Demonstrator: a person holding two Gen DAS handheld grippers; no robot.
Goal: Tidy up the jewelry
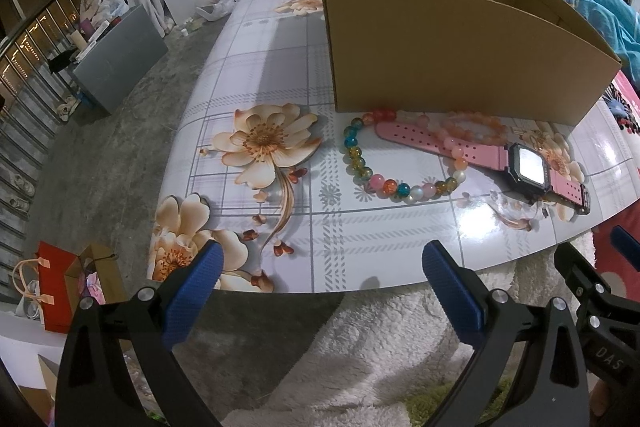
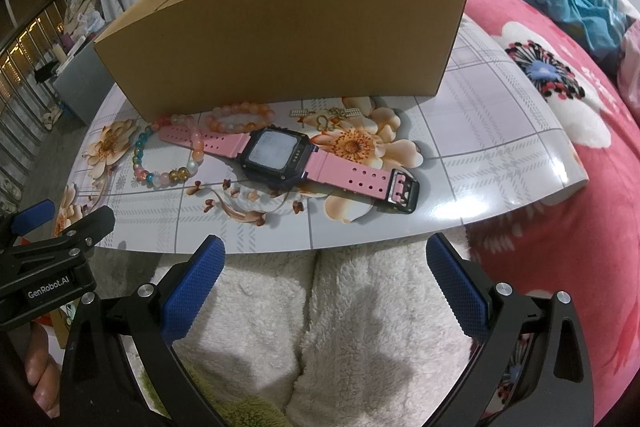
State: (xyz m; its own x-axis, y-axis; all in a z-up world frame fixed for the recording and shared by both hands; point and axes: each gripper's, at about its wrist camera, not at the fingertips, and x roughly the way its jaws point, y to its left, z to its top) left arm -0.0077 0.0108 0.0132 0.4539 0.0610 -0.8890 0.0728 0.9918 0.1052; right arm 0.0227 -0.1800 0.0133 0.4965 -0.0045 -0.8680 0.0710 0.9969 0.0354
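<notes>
Jewelry waits on the flowered table (image 2: 500, 131) in front of the cardboard box (image 2: 280, 39): my pink watch (image 2: 276, 151), a multicolored bead bracelet (image 1: 360, 163) under its strap, a peach bracelet (image 2: 240, 117) and a small gold chain (image 2: 326, 119). My left claw (image 1: 320, 287) and right claw (image 2: 326, 287) hover off the near edge, both spread apart, empty.

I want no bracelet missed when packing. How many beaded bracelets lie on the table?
2. The multicolored beaded bracelet lies left, looped over the pink watch strap. The peach beaded bracelet sits by the cardboard box front wall. The box inside is hidden, so more may exist.
</notes>
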